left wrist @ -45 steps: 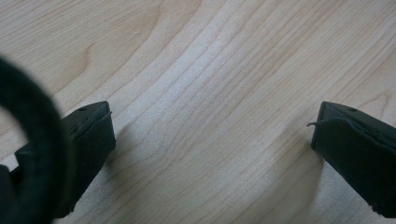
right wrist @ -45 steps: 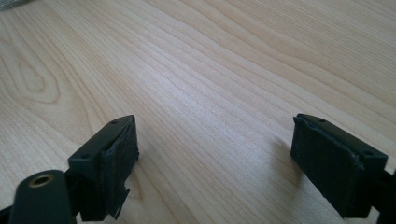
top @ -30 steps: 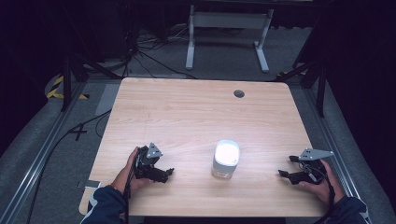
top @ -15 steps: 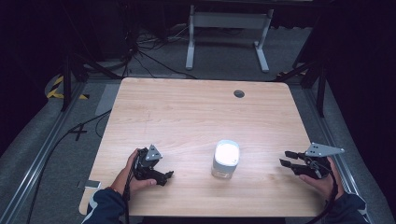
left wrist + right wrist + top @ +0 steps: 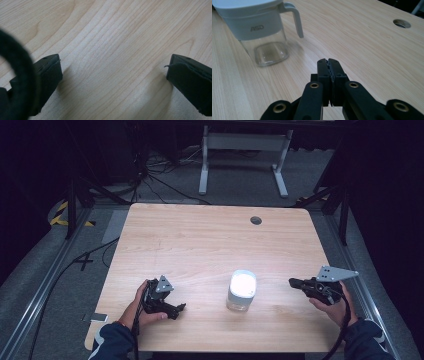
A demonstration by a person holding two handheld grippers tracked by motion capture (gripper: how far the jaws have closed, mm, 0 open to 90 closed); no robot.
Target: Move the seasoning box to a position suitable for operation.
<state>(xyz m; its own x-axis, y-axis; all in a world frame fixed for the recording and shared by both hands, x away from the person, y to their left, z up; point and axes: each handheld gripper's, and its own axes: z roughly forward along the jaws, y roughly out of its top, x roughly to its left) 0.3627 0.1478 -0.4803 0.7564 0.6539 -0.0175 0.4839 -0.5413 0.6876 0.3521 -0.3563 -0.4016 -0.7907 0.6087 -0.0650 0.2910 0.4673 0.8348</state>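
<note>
The right gripper [image 5: 296, 283] hovered near the table's right edge with its jaws pressed together on nothing — they had just been closing, and in the right gripper view [image 5: 329, 62] the two pads met with bare wood beyond them. It pointed leftward across the table [image 5: 200, 240] toward the jug [image 5: 242, 290], a clear glass body under a white lid that stood upright in the front middle. From this gripper the jug lay ahead and to the left, apart from it, with open wood between. The jug's handle [image 5: 295, 20] stuck out on the side facing the right gripper, so that hand seemed better placed for a grasp; its jaws would have to open first.

The left gripper [image 5: 172, 309] rested low near the front left, jaws wide apart and empty — in the left gripper view [image 5: 112, 72] only wood grain lay between them. It sat about as far from the jug as the right one did, on the jug's handle-less side.

Room was ample: the whole back of the table was bare save a cable hole [image 5: 256, 220] at the far right, well away from the jug. The front edge ran near the jug, so any push toward the person carried some risk.
</note>
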